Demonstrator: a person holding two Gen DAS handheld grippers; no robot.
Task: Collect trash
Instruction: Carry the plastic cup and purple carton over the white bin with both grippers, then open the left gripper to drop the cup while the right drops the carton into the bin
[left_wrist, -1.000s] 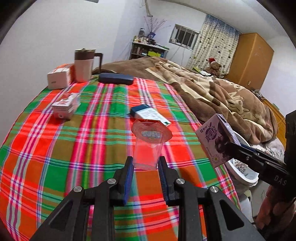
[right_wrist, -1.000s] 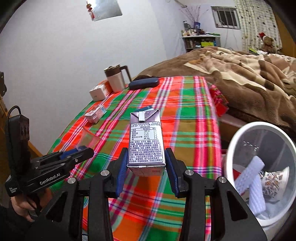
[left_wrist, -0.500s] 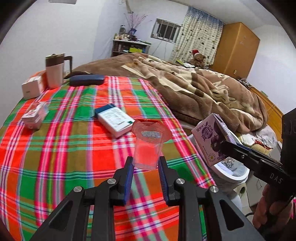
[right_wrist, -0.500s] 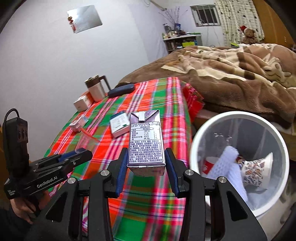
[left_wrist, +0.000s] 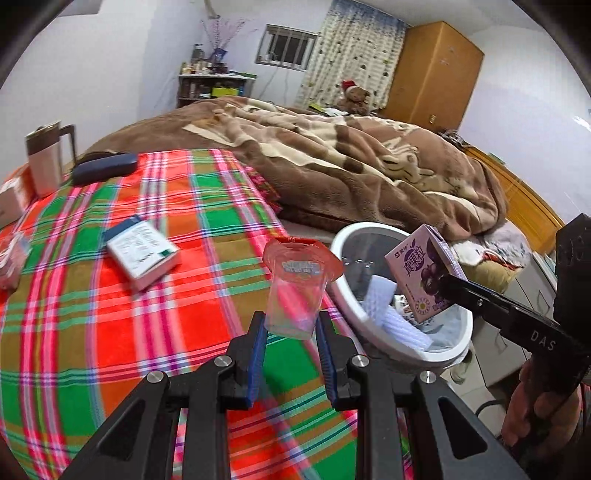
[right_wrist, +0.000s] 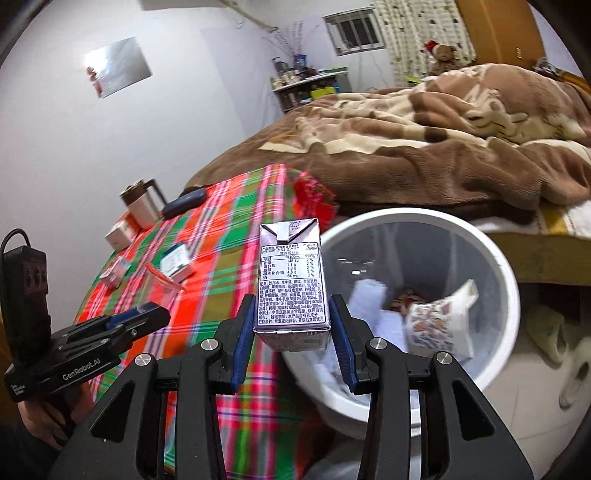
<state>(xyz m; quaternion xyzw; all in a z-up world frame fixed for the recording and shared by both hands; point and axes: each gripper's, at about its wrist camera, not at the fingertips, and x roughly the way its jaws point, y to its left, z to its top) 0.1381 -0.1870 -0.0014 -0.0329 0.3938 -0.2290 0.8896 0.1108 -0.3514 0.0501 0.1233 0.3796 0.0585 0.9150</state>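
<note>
My left gripper is shut on a clear plastic cup with a peeled red foil lid, held upright over the right edge of the plaid table, beside the white trash bin. My right gripper is shut on a purple drink carton, upright, at the bin's left rim. The carton and right gripper also show in the left wrist view over the bin. The cup and left gripper show in the right wrist view. The bin holds white foam netting and a patterned paper cup.
On the plaid tablecloth lie a white and blue box, a dark case, a lidded mug and small boxes at the left edge. A bed with a brown blanket lies behind. Slippers lie on the floor right of the bin.
Both grippers have swung right from over the table toward the bin, each keeping its grip. The bin now sits much larger and closer in both views.
</note>
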